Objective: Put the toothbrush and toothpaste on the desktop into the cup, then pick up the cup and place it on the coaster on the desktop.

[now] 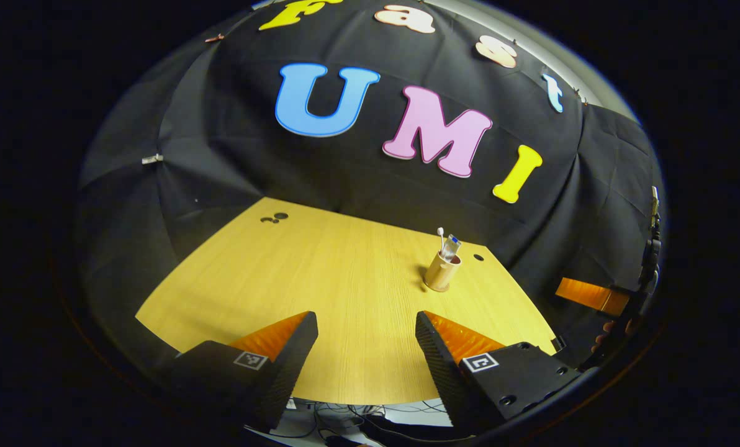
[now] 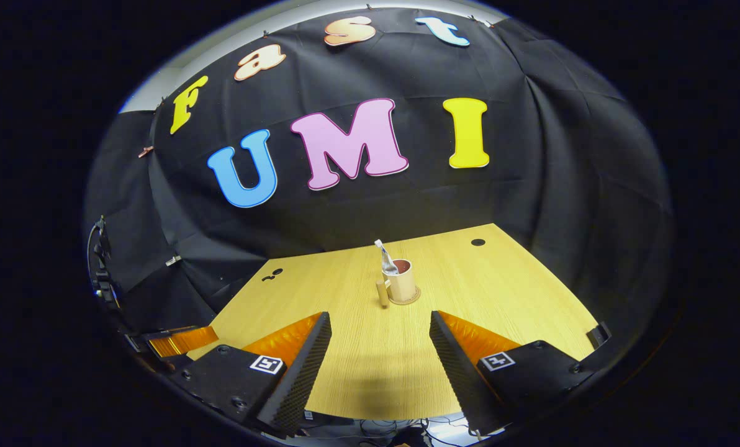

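Observation:
A tan cup [image 1: 441,271] [image 2: 401,281] with a side handle stands upright toward the back of the wooden desktop [image 1: 320,292], on a round coaster [image 2: 405,300]. A toothbrush [image 1: 441,234] and a toothpaste tube [image 1: 451,247] [image 2: 387,261] stick out of its top. My left gripper [image 1: 367,354] hovers open over the front of the desk, well short of the cup, with nothing between its fingers. My right gripper [image 2: 379,354] is open too, at the front edge with the cup straight ahead and apart from it. In the left gripper view the right gripper's body [image 1: 593,295] shows at the far right.
Small dark holes [image 1: 275,217] [image 2: 478,242] mark the desk's back corners. Black cloth walls close in the back and sides. Cables [image 1: 345,413] lie below the front edge. The left gripper's body [image 2: 177,340] shows at the lower left of the right gripper view.

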{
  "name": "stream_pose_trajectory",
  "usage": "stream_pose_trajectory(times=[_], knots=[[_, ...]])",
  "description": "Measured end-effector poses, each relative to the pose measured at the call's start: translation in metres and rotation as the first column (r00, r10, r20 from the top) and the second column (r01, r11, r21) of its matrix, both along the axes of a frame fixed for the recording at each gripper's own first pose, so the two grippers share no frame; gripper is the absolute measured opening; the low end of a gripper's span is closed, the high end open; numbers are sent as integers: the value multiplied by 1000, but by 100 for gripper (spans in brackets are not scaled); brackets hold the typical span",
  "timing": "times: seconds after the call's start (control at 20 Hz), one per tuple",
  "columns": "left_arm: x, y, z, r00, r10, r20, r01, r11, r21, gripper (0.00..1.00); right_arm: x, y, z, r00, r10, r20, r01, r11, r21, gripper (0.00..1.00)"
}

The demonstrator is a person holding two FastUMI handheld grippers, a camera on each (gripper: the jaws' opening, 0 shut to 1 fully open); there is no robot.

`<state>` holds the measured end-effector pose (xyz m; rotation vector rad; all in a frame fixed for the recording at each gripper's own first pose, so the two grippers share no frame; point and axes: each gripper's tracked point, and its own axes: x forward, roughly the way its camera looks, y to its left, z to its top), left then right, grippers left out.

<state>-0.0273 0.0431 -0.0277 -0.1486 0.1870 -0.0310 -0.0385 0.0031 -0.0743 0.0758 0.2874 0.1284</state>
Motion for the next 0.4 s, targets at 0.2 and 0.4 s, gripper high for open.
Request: stream_pose_trajectory(times=[0.2,0.4], knots=[[-30,-12,19,997,-5,83,1,999,48,98,-32,-5,4,999,-45,27,45,999,9,98],[-44,-34,19,992,-74,105,66,995,78,98,-52,-5,-6,995,-89,46,89,996,7,98]])
